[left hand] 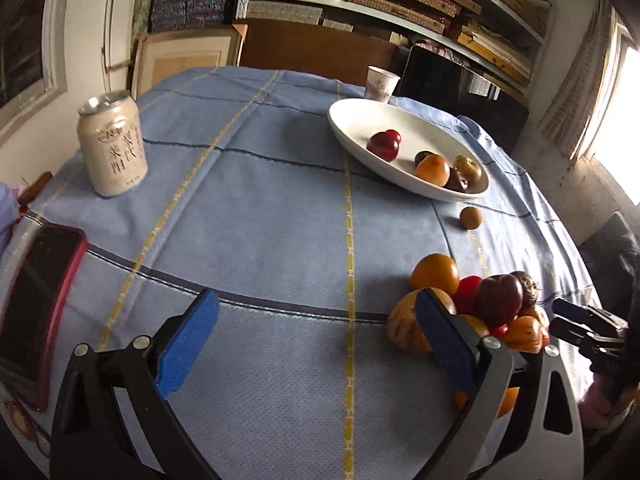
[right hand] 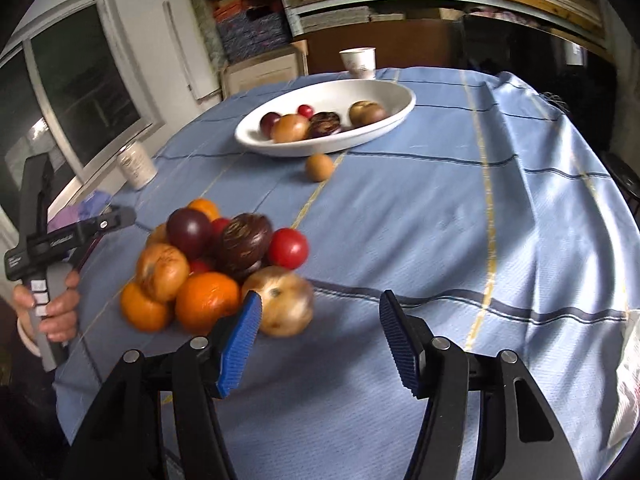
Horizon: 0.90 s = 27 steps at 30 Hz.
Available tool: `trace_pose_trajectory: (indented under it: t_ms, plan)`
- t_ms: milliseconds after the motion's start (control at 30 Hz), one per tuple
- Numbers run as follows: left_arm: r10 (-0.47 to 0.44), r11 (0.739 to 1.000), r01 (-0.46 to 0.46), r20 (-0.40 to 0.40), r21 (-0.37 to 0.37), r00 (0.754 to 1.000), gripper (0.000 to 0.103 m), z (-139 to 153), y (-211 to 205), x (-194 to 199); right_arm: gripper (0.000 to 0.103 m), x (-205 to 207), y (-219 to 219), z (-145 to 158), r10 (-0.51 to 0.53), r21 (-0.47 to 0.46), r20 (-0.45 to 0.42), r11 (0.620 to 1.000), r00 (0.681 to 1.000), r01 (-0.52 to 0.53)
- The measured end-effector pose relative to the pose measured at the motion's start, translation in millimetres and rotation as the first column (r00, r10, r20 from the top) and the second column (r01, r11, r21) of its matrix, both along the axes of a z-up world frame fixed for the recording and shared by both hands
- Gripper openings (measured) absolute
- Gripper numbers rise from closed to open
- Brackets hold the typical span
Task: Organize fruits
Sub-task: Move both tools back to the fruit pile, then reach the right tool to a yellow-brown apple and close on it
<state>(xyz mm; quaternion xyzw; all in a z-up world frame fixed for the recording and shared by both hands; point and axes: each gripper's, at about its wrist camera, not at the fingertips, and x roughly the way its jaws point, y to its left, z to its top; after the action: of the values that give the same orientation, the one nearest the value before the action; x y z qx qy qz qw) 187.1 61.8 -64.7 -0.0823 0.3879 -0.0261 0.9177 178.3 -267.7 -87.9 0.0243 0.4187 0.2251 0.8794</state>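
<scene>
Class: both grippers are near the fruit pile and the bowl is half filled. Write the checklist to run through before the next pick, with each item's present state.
1. Left gripper empty, jaws open: ok.
2. Right gripper empty, jaws open: ok.
3. Fruit pile in reach of both: ok.
4. Bowl has room: ok.
5. Stray fruit beside the bowl, not in it: not ok.
6. Pile stays put if one fruit is pulled: cannot tell.

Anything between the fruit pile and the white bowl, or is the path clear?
Only one small brown fruit lies loose on the cloth just in front of the bowl, roughly on the line from the pile. The rest of the cloth between them is bare. The can and the cup stand off to the sides.
</scene>
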Motion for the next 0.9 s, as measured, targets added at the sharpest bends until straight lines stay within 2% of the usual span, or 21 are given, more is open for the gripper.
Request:
trace_pose_trajectory:
  t_ms: [267,633,900]
  plan:
    - [0.013,1.000,-0.013,-0.022,-0.012,1.000,0.096,-2.8,3.4,-0.3,0.062,-5.4,14.4,-0.7,0.057,-0.032,-0.005,0.998,0.998,-0.057]
    - [-0.012,1.000,0.012,-0.020,0.006,1.000,0.096,-0.5,-4.3,-3.1,0.062,-0.9,26.5,-9.3,0.083,-0.097,-0.045,0.992,0.996,-0.087]
    - [-0.025,1.000,0.025,-0.017,0.018,1.000,0.096,1.0,-9.1,-4.2,0.062,2.3,33.2,-7.6,0.073,-0.140,-0.016,0.987,0.997,-0.075]
